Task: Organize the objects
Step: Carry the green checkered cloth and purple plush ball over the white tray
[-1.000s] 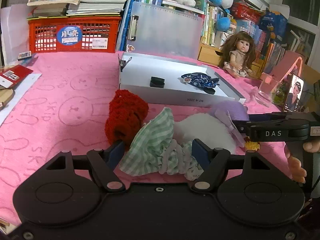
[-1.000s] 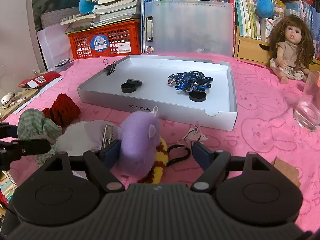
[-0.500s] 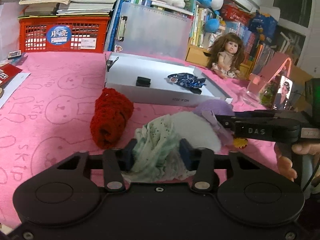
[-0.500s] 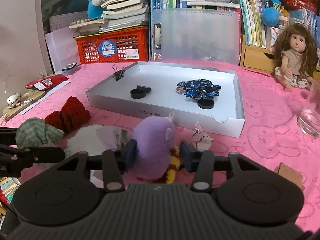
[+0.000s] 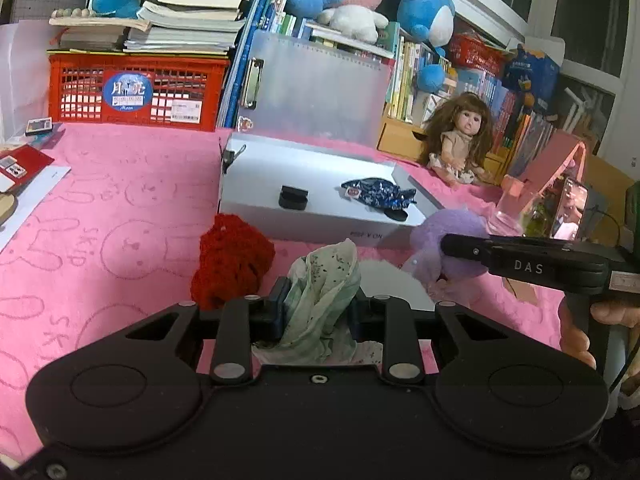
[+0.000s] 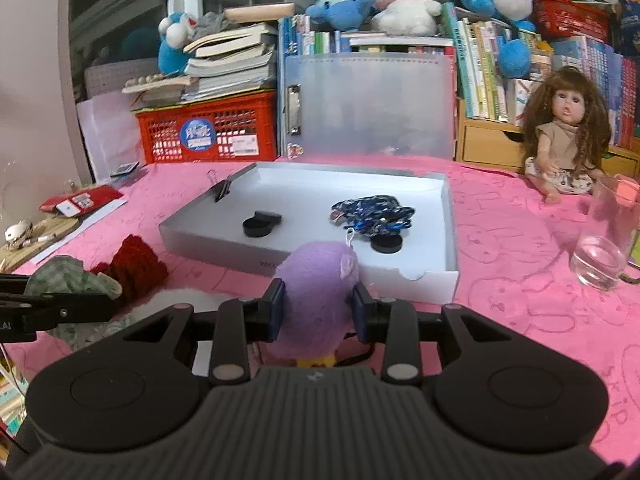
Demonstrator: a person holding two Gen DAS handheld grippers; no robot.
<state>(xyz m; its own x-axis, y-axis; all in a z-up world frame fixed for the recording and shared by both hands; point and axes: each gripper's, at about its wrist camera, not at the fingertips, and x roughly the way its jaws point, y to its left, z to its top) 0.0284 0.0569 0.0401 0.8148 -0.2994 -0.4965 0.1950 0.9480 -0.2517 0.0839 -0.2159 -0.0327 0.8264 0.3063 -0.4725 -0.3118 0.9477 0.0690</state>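
Observation:
My left gripper [image 5: 320,306] is shut on a green checked cloth scrunchie [image 5: 324,300] and holds it above the pink cloth. My right gripper [image 6: 318,308] is shut on a purple plush toy [image 6: 316,288], which also shows in the left wrist view [image 5: 448,240]. A red knitted scrunchie [image 5: 230,260] lies on the cloth to the left. A white fluffy item [image 5: 388,284] lies between the grippers. The white shallow box [image 6: 428,276] ahead holds a blue patterned scrunchie [image 6: 370,214] and black round discs [image 6: 260,224].
A glass [image 6: 604,248] stands at the right, a doll [image 6: 564,136] sits behind it. A red basket [image 6: 208,132] with books, a translucent folder box [image 6: 368,104] and bookshelves line the back. A binder clip [image 6: 222,190] grips the box's left rim.
Both grippers closed, the left on the green scrunchie, the right on the purple plush toy, and both lifted them off the cloth.

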